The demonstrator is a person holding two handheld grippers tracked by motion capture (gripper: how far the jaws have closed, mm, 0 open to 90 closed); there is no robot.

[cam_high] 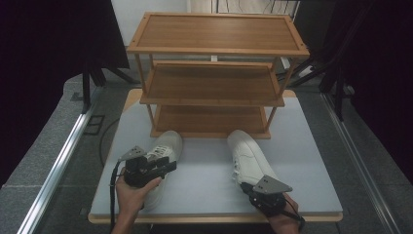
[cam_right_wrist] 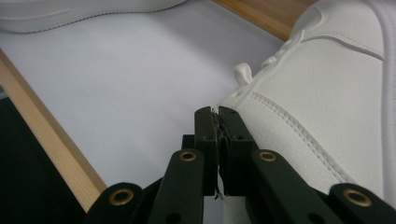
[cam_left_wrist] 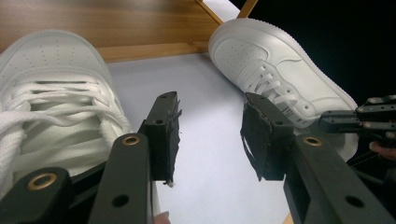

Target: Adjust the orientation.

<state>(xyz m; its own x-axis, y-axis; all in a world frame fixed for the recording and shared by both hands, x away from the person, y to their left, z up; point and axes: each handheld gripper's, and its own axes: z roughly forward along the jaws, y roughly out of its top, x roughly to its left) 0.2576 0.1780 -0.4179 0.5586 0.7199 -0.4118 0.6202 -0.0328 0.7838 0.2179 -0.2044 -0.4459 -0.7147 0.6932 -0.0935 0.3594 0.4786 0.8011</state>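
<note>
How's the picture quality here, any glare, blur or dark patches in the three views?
High view: soft and evenly lit on the table, black at both sides, shelf edges slightly bowed. Left gripper view: the near shoe is washed out, black at upper right. Right gripper view: the shoe is close and soft, no glare.

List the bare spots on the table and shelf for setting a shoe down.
All three tiers of the wooden shelf rack are bare. On the table, the strip between the left sneaker and right sneaker is free, as is the far-right side. The near edge is crowded.
</note>
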